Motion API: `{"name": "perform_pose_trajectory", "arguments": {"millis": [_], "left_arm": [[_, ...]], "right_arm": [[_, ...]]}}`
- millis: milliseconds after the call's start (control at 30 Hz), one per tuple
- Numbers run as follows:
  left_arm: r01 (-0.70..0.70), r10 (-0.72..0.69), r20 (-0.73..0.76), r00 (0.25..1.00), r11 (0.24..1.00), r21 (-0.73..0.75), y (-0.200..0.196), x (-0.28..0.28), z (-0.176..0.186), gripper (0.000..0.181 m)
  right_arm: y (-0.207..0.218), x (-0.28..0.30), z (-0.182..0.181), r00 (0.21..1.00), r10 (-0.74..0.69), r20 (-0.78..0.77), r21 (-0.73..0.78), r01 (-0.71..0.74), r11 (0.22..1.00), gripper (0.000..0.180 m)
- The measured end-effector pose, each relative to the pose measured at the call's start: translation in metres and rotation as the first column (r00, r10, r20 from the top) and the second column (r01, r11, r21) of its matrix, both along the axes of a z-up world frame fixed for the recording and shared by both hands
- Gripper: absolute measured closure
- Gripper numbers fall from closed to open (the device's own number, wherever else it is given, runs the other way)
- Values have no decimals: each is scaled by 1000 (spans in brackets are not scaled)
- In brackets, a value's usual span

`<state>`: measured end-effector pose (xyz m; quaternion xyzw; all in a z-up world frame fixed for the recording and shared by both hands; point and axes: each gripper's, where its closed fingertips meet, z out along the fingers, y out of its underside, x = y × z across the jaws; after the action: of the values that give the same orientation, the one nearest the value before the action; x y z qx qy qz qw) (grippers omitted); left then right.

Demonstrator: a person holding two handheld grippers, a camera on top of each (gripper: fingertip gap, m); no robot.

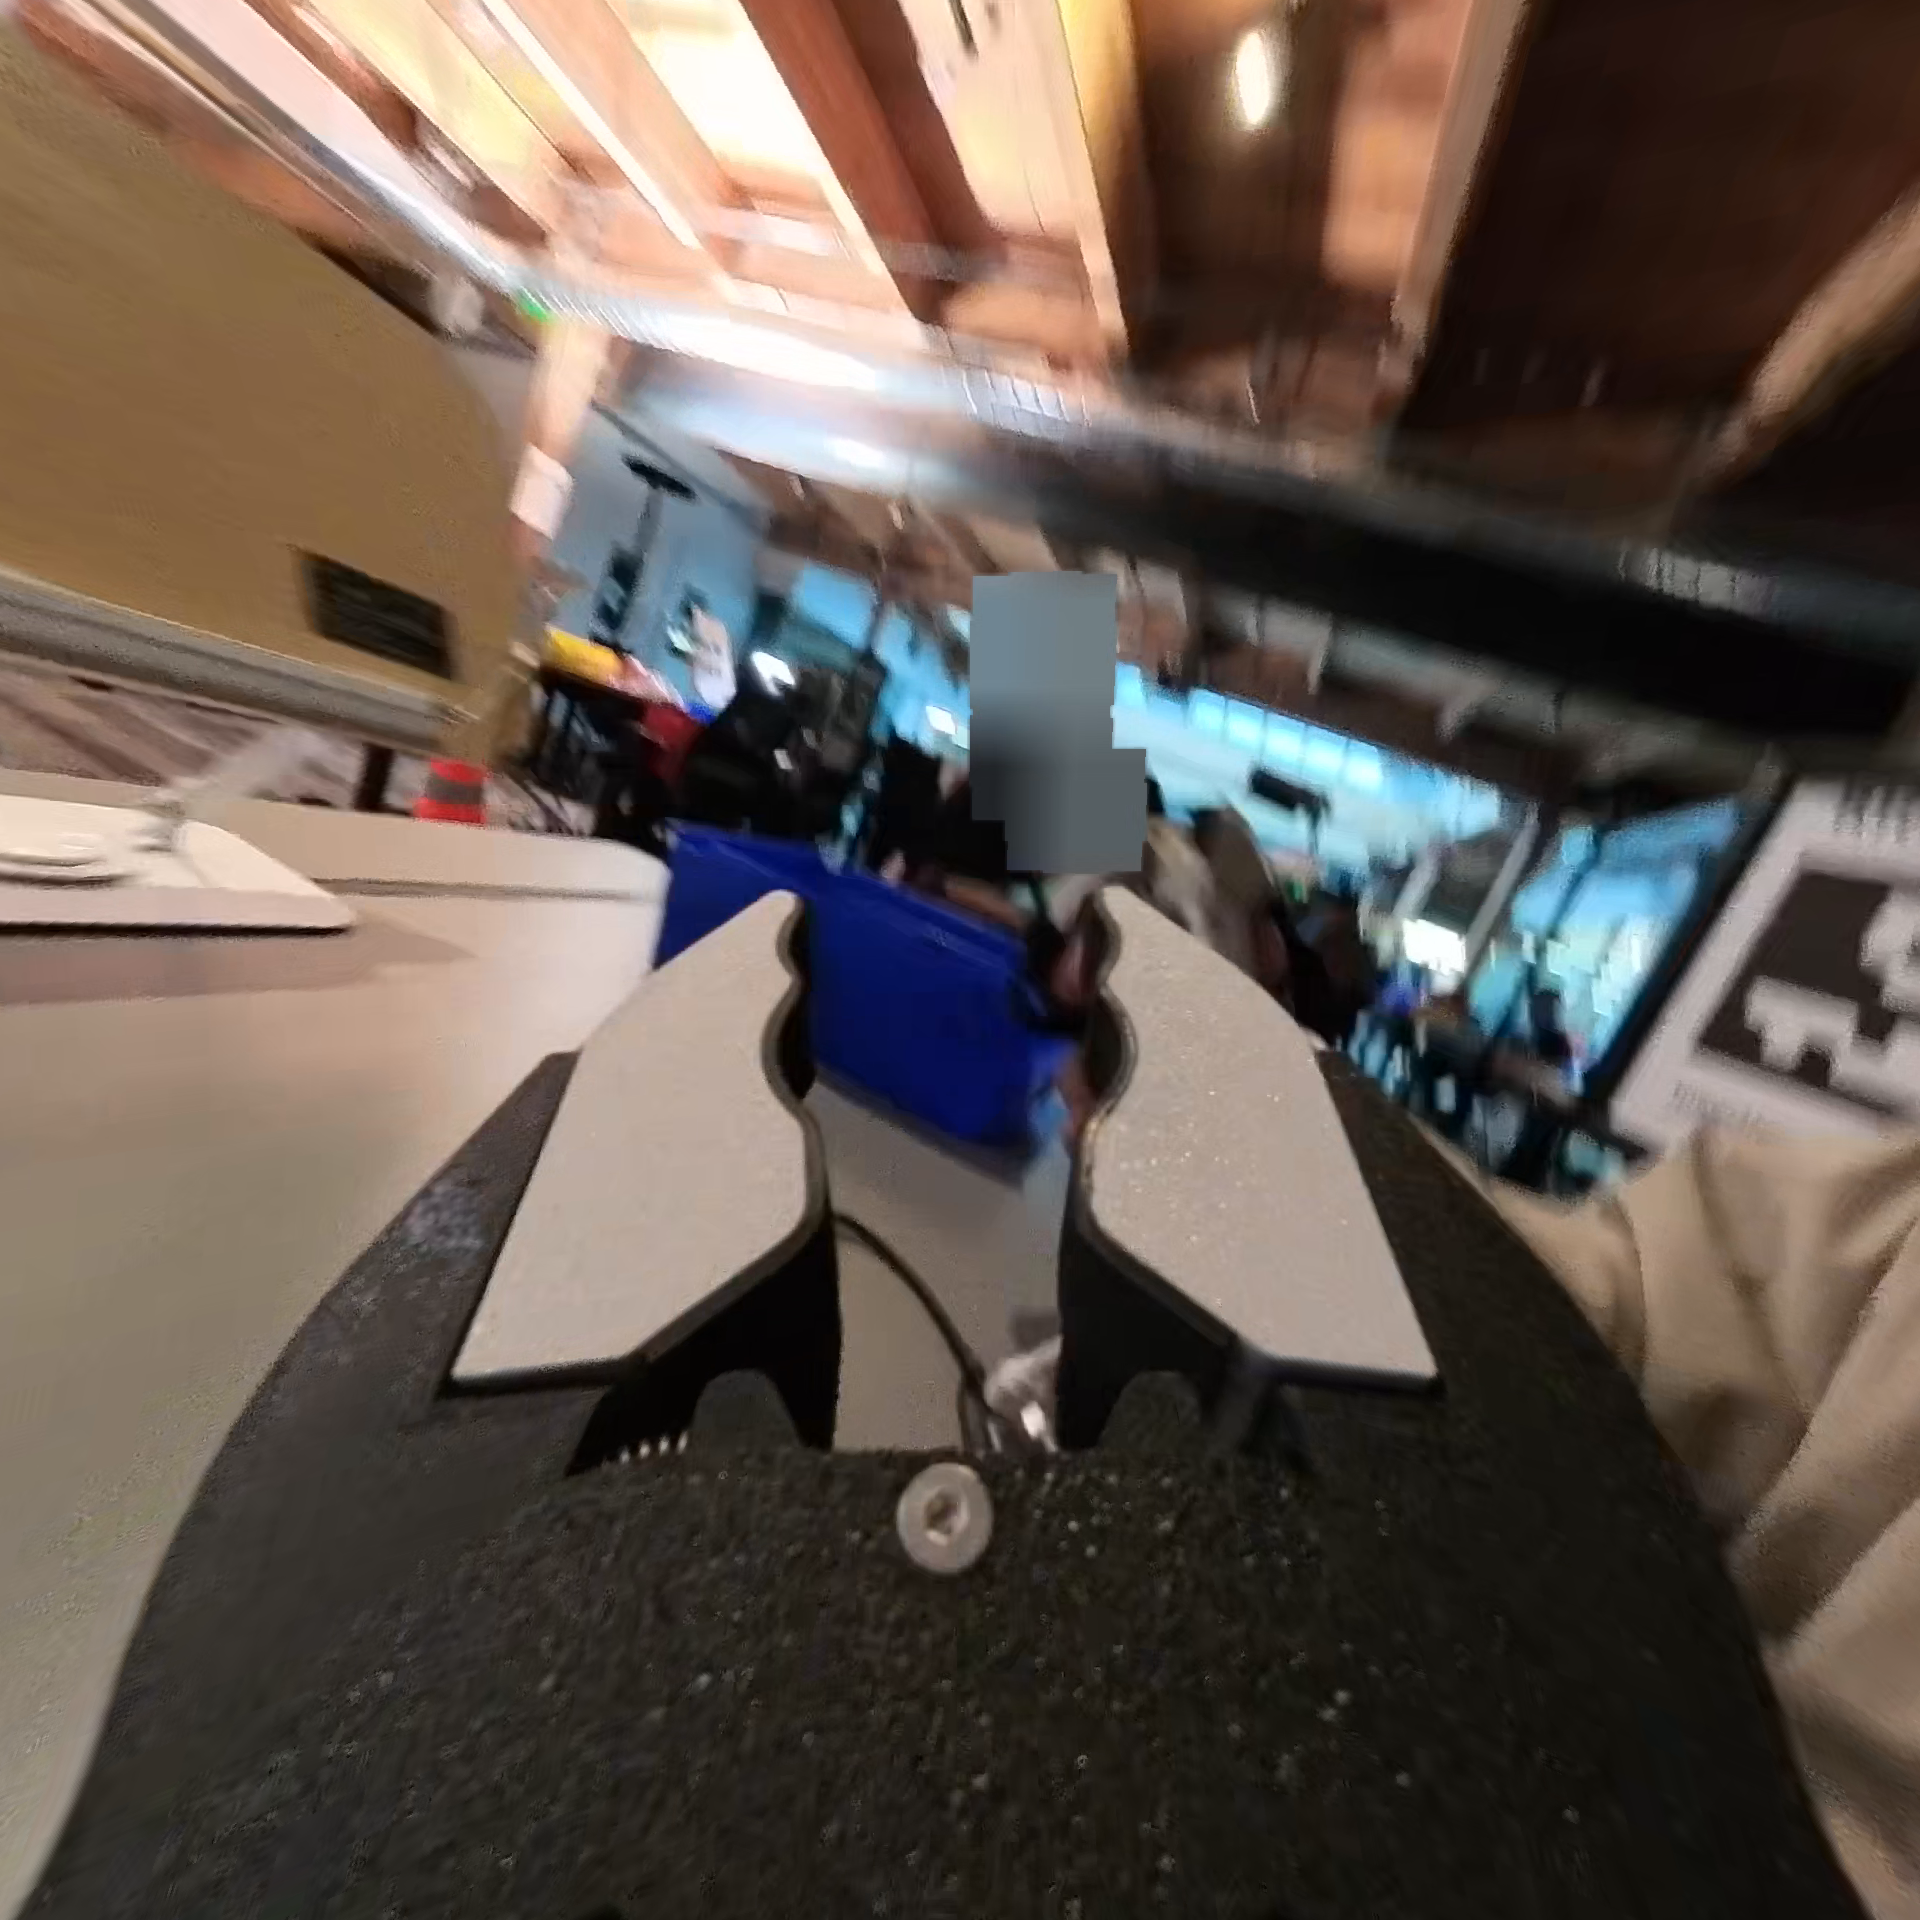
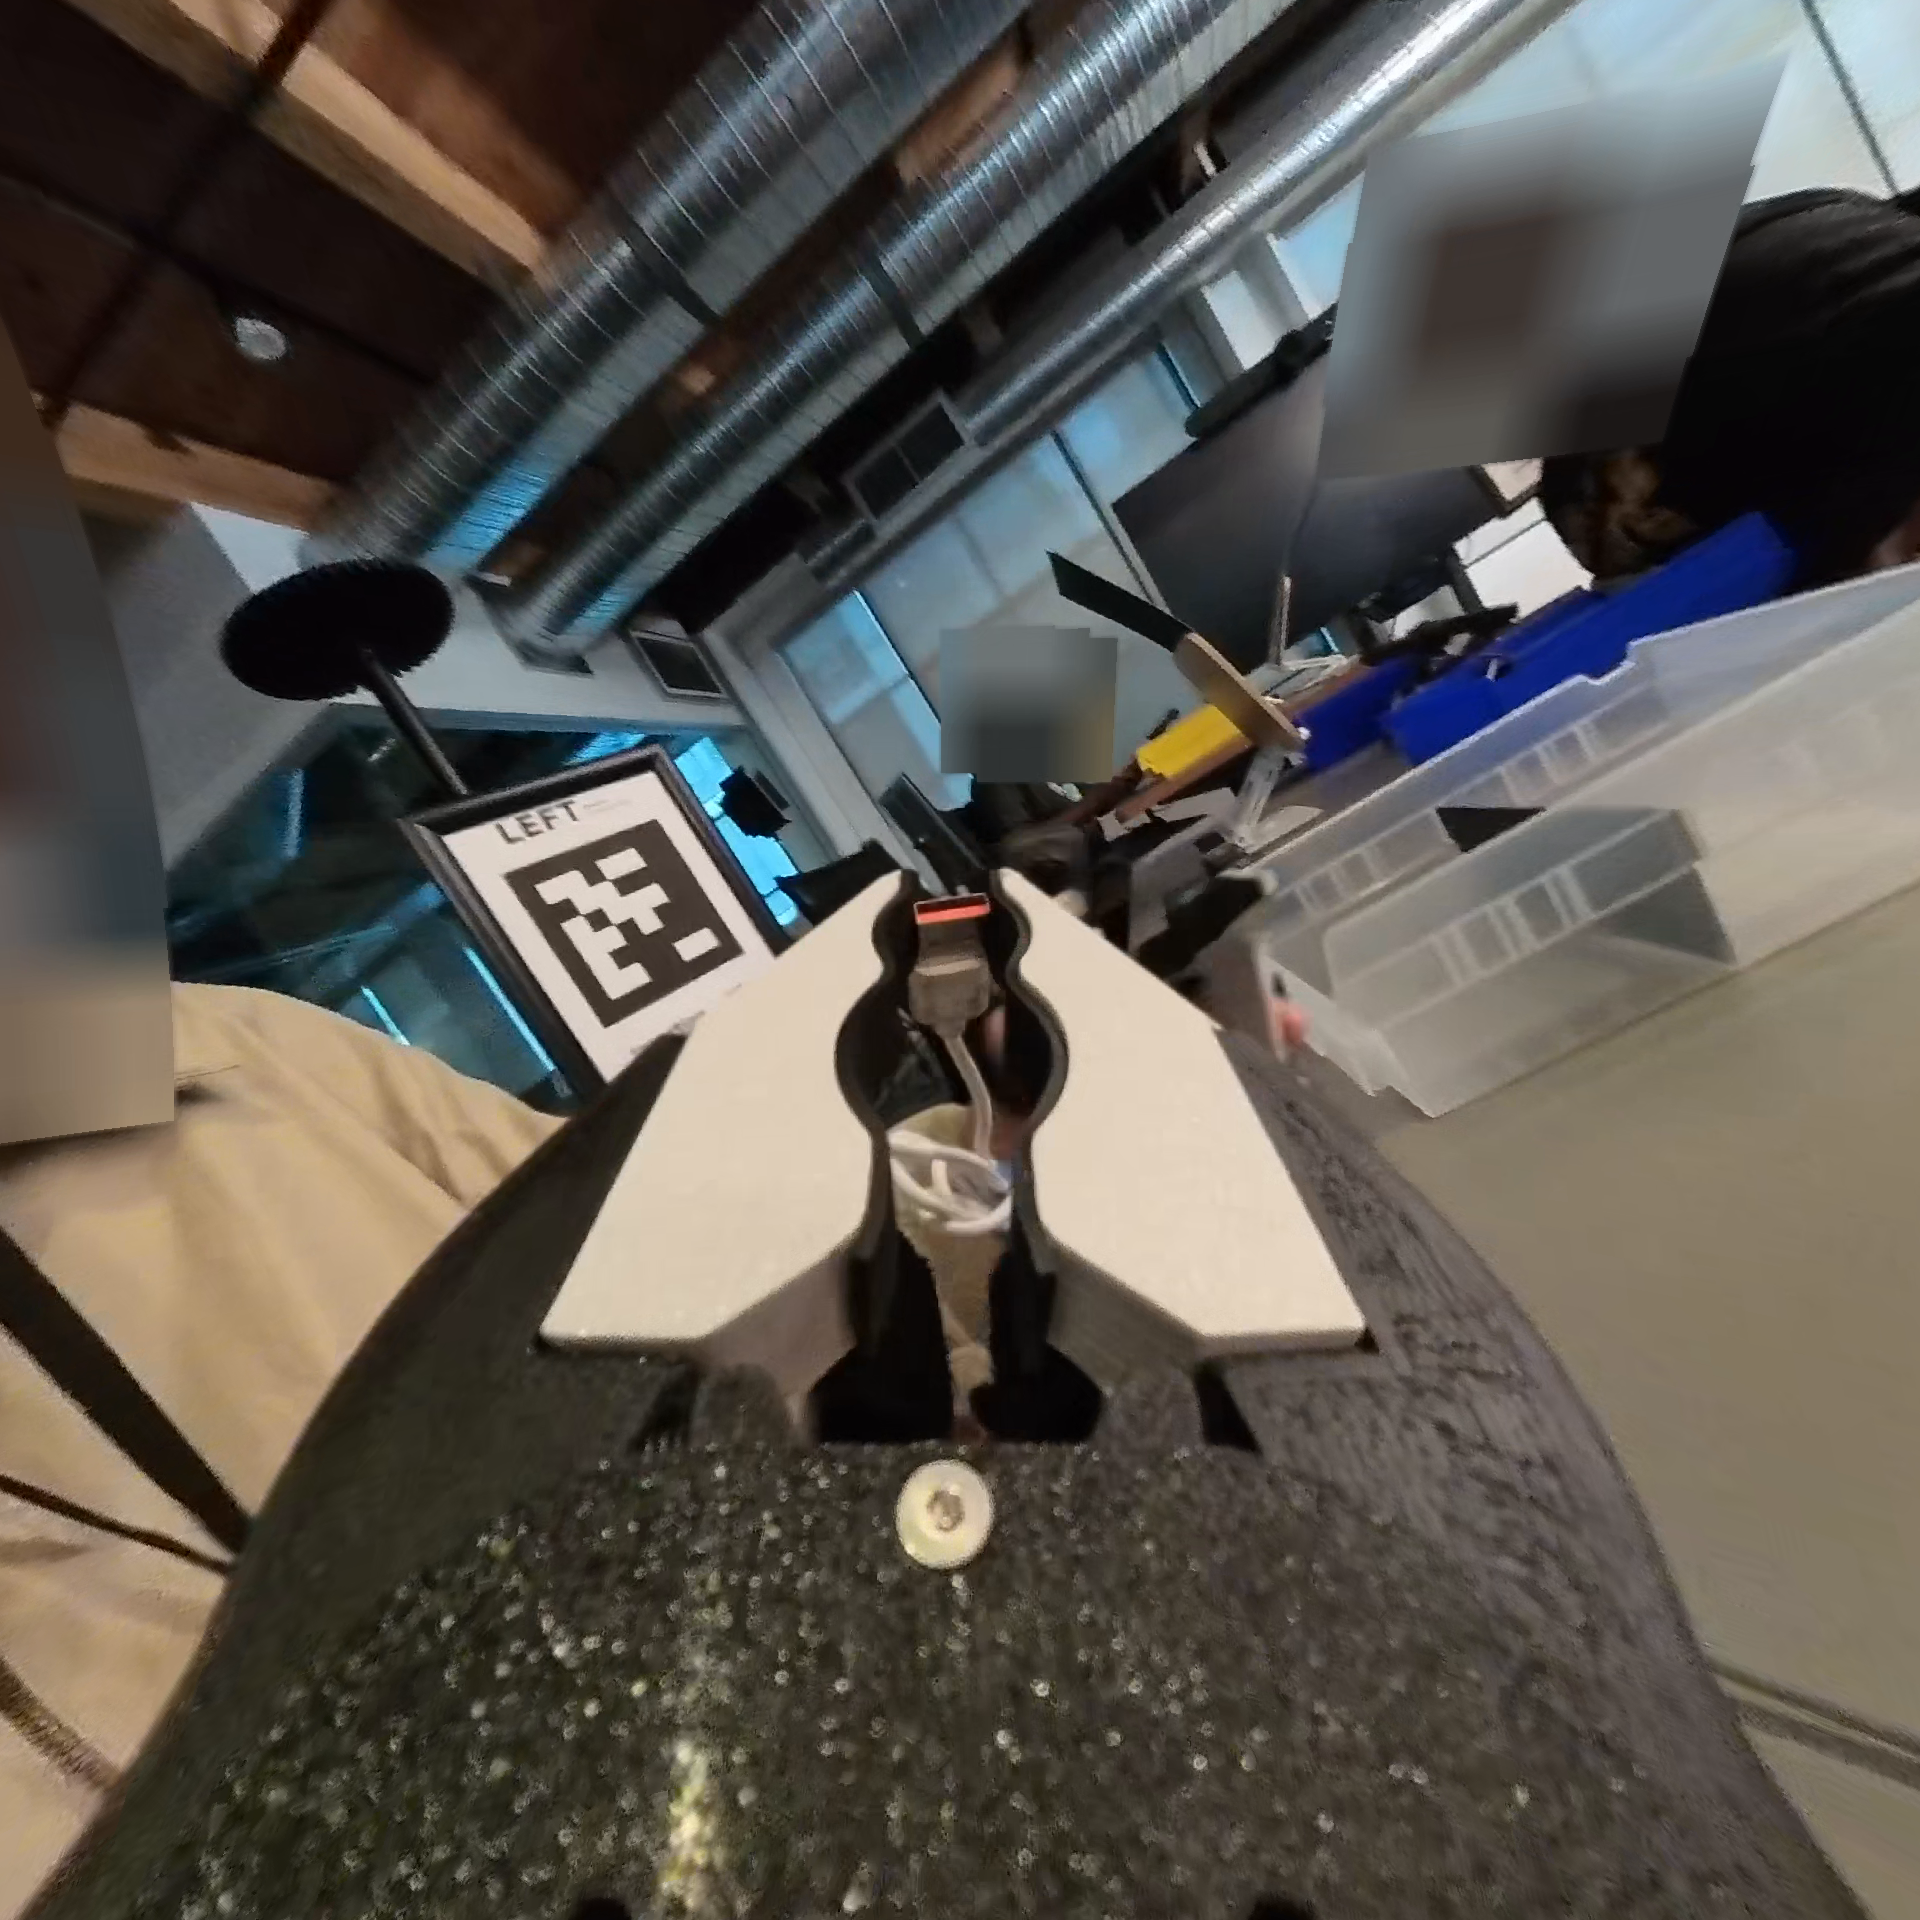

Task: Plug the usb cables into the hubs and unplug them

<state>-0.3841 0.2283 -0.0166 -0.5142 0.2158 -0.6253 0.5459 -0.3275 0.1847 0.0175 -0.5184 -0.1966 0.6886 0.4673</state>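
right gripper [image 2: 951, 894] had usb plug [image 2: 948, 951] pinched at tips, long axis pointing straight ahead. left gripper [image 1: 940, 925] gaped empty. i saw no hub.

The left gripper [image 1: 945, 925] is tilted upward, its two grey fingers [image 1: 675, 1122] spread with a clear gap between the tips and nothing gripped between them. A beige sleeve [image 1: 1766, 1351] of the person shows at its right side. The right gripper [image 2: 951, 894] also points upward — its fingers [image 2: 769, 1122] are drawn close together, the tips pinching a small metal plug that trails a white cord. To its left lies the person's beige sleeve [image 2: 260, 1195] — the cloth fills that lower corner.
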Motion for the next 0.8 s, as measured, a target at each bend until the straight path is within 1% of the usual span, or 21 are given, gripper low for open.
{"name": "perform_pose_trajectory", "arguments": {"millis": [33, 67, 133, 200, 233, 300, 367, 400, 433, 500, 600, 700, 800], "left_arm": [[-48, 49, 35, 998, 998, -40, 15, -17, 2, 135], [-88, 89, 25, 996, 995, -44, 25, -28, 1, 136], [-148, 152, -104, 983, 988, 44, 29, -28, -8, 137], [-135, 181, -261, 948, 974, 184, 14, -3, -21, 136], [-106, 181, -311, 933, 964, 243, 1, 14, -25, 135], [-32, 155, -341, 927, 940, 339, -29, 43, -24, 129], [27, 110, -320, 941, 918, 395, -55, 61, -15, 134], [34, 100, -311, 945, 917, 398, -61, 65, -11, 144], [35, 84, -289, 954, 922, 386, -65, 66, -7, 141], [32, 41, -217, 975, 945, 325, -68, 63, 3, 142], [-18, 71, -186, 980, 961, 276, -64, 59, 8, 146], [-76, 118, -160, 980, 967, 242, -57, 55, 11, 147], [-71, 104, -151, 983, 975, 212, -56, 55, 10, 150]], "right_arm": [[-4, 2, 5, 999, 23, -23, 8, -22, 1000, 167], [-8, 3, 11, 997, 53, -51, 11, -52, 999, 168], [-16, 2, 23, 985, 121, -123, 2, -122, 993, 168], [-25, -7, 32, 969, 179, -172, 7, -181, 983, 168], [-28, -14, 34, 965, 194, -176, 11, -195, 981, 168], [-29, -25, 33, 970, 184, -161, 18, -183, 983, 168], [-22, -25, 28, 982, 134, -136, 26, -132, 991, 168], [-19, -18, 30, 982, 108, -155, 41, -103, 994, 168], [-14, -12, 28, 987, 63, -148, 44, -57, 997, 167], [-8, -3, 22, 993, 1, -118, 65, 7, 998, 167], [-3, 3, 15, 993, -55, -101, 88, 64, 994, 167], [2, 2, 10, 991, -89, -98, 91, 98, 991, 166], [2, -3, 0, 994, -76, -83, 69, 82, 994, 166]]}}
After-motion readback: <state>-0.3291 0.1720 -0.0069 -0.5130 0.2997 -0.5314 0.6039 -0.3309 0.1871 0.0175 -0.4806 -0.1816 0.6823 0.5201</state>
